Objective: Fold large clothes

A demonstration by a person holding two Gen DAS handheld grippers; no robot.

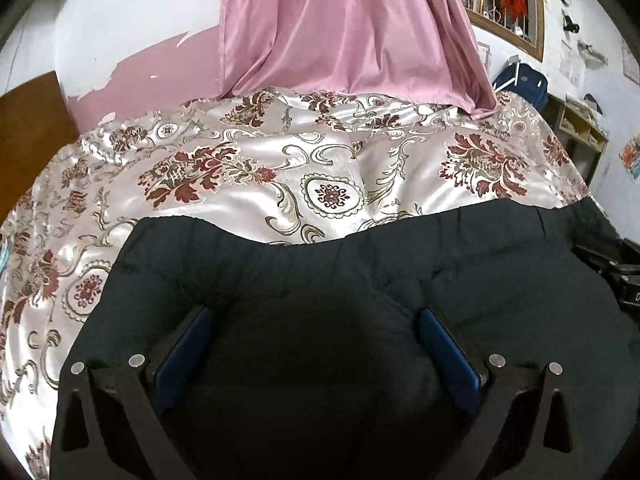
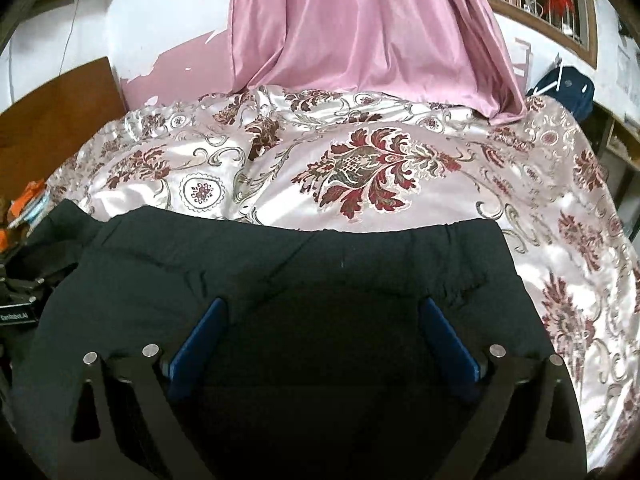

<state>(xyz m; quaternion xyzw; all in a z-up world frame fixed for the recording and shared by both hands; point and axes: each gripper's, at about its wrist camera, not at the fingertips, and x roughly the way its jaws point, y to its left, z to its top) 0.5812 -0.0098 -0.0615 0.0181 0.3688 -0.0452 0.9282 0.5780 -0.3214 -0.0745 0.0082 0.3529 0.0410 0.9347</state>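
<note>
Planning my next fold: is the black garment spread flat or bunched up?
Spread mostly flat: black garment lies wide on the floral bedspread, top edge straight, few wrinkles.

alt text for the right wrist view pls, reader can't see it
The right gripper, blue fingers spread wide, hangs over a black garment lying flat on a floral satin bedspread. Nothing sits between the fingers. A pink curtain hangs behind the bed, and part of the left gripper shows at the left edge.
</note>
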